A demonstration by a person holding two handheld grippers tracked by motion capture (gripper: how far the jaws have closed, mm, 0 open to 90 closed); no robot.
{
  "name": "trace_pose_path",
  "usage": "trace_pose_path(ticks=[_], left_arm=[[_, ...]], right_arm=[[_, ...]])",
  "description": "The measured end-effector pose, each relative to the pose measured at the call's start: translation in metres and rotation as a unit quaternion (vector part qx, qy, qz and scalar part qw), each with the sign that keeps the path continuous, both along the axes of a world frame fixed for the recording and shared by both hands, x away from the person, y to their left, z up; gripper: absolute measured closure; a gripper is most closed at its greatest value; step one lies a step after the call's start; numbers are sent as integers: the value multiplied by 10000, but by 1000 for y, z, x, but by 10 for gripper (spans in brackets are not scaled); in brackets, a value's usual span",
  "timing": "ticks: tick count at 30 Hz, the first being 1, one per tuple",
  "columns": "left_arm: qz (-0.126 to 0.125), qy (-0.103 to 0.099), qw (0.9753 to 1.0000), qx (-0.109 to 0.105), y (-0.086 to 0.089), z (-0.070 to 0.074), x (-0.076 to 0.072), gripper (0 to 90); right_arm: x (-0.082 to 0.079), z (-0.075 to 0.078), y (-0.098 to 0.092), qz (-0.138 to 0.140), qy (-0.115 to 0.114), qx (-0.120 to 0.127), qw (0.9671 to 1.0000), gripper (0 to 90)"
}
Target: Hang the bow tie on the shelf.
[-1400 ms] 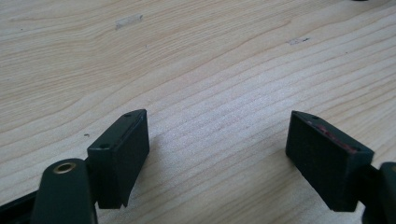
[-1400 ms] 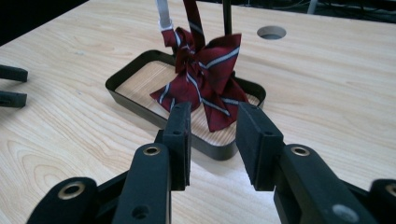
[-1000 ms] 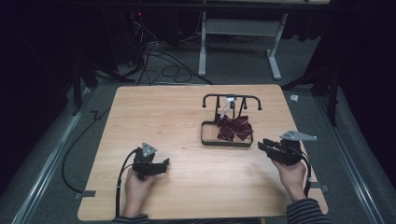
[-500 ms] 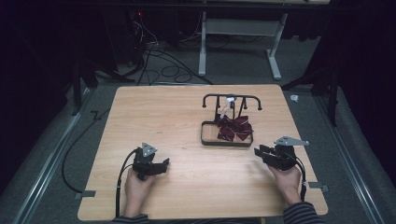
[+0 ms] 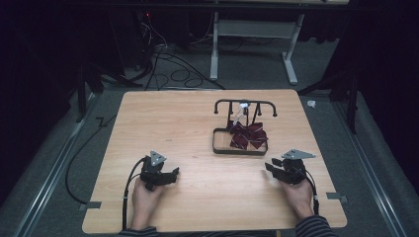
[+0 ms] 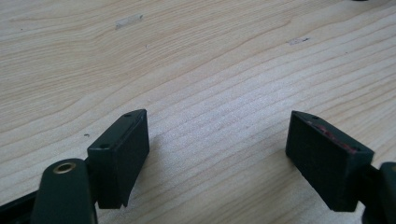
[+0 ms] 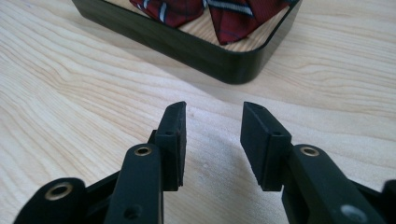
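Low over table [image 5: 197,128], right hand-held gripper [image 5: 272,168] empty, facing tray [image 5: 217,147]

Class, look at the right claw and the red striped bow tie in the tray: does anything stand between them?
Only the tray's low black wall. The right claw, jaws open, faces it across bare table, and the bow tie lies just behind that wall.
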State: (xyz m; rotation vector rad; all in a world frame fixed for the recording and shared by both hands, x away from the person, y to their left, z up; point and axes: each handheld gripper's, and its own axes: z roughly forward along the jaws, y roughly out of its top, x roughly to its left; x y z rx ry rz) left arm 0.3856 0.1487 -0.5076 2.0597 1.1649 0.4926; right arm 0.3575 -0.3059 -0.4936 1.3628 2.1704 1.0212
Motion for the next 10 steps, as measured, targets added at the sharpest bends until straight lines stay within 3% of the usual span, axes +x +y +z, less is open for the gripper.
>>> trace_pose_path(ticks=[3,8,10], left_arm=[[-2,0,10000,4,0,0,0,219],[-1,0,10000,3,0,0,0,219],[-1,-1,10000,4,0,0,0,219]], right_arm=[[1,-6,2,-10,63,-155,9999,584],[-3,-8,7,-2,-122,-419,9990,550],[-2,-8,6,-25,-78,-358,9993,518]])
